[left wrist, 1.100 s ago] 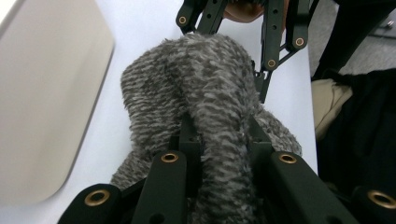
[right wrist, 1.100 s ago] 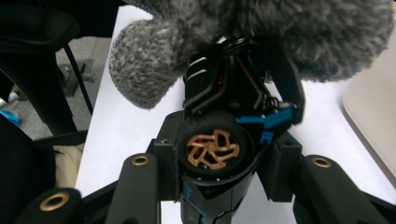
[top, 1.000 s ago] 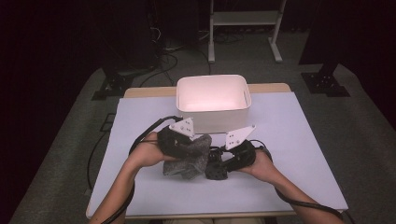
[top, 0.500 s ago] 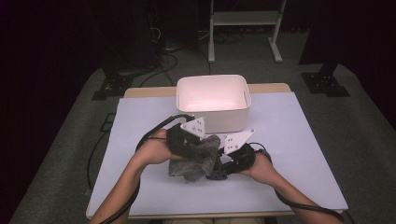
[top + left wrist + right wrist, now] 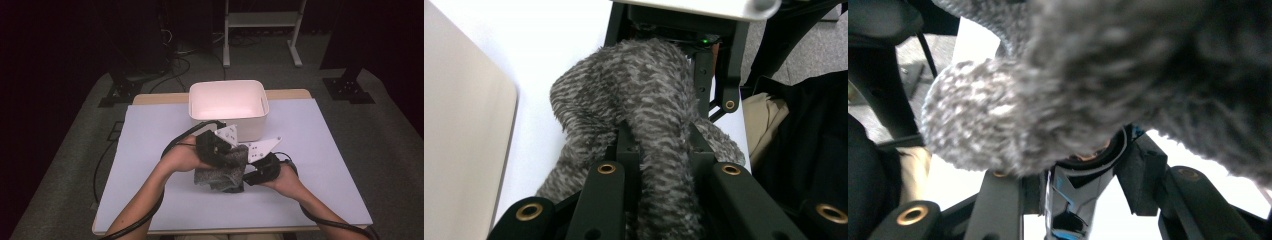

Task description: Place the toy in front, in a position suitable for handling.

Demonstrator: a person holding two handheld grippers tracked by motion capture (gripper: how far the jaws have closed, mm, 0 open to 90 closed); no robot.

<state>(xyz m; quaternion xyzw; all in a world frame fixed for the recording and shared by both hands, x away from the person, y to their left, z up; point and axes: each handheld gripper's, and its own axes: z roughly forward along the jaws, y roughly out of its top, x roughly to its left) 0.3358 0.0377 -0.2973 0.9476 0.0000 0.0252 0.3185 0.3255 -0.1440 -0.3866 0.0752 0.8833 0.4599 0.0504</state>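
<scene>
Grey fuzzy cloth (image 5: 222, 172) bunched at counter (image 5: 150, 150) centre, toward near edge, just in front of white bin (image 5: 227, 106). Left gripper (image 5: 216, 149): jaws clamped on cloth fold, seen close in left gripper view (image 5: 659, 135). Right gripper (image 5: 260, 167): jaws just been closing, cloth (image 5: 1058, 100) between them; actual grip can't be confirmed, view blurred. Grippers close tog., cloth spanning both.

Both claws on grey cloth (image 5: 222, 172); white bin (image 5: 228, 106) behind
</scene>
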